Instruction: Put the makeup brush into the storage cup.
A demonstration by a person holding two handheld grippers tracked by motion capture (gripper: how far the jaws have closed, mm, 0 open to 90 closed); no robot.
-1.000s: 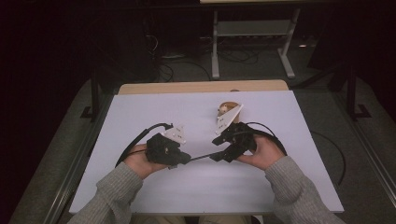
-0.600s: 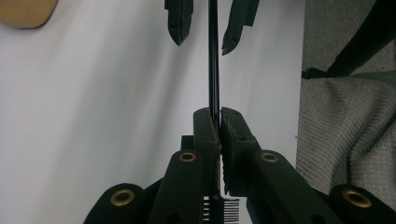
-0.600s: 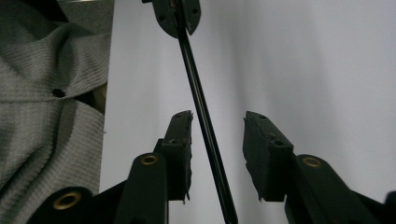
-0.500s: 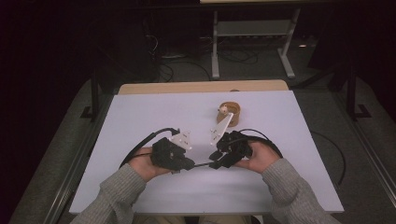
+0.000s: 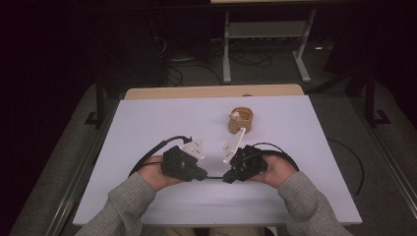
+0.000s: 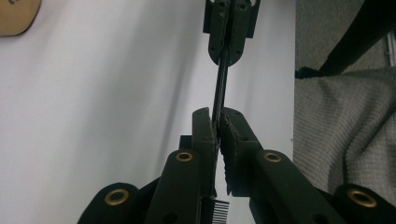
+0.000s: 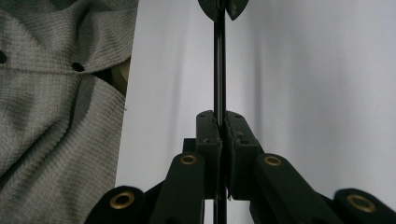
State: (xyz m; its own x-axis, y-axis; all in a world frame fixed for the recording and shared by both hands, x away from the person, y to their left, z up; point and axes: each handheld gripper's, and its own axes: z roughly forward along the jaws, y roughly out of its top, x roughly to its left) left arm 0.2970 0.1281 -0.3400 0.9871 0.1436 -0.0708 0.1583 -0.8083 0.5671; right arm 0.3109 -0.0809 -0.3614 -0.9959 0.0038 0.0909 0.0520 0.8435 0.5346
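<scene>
Counter [image 5: 147, 128]: a pale, flat sheet is covering it. The person's forearms are coming in over its near edge, and the work is happening low over its near middle.

Left hand-held gripper [image 5: 200, 175]: it is clamping one end of the black strip [image 5: 214, 177]. In the left gripper view its jaws [image 6: 217, 126] are standing pressed together on the strip.

Right hand-held gripper [image 5: 227, 178]: it is facing the left one and pinching the strip's other end. In the right gripper view its jaws [image 7: 219, 119] are closing flat on both sides of the strip.

Wooden ring [image 5: 241, 120]: it is sitting farther back on the counter, well apart from the strip, with a small pale thing [image 5: 235, 116] lying in it.

Strip, position: it is spanning the short gap between the two hand-held grippers, just above the counter.

Strip, handling: it is probably light, thin and springy, since it is running straight [image 7: 218, 60] between the grips without sagging. It is likely bending flatwise rather than edgewise, and its smooth faces may be slippery.

Strip, hold: gripping the flat faces near each end, as now, is looking soundest.

Strip, look: it is showing as black and narrow, seen edge-on [image 6: 223, 74]. Fine teeth are showing below the left jaws, though whether it is a comb or a tie I cannot tell.
</scene>
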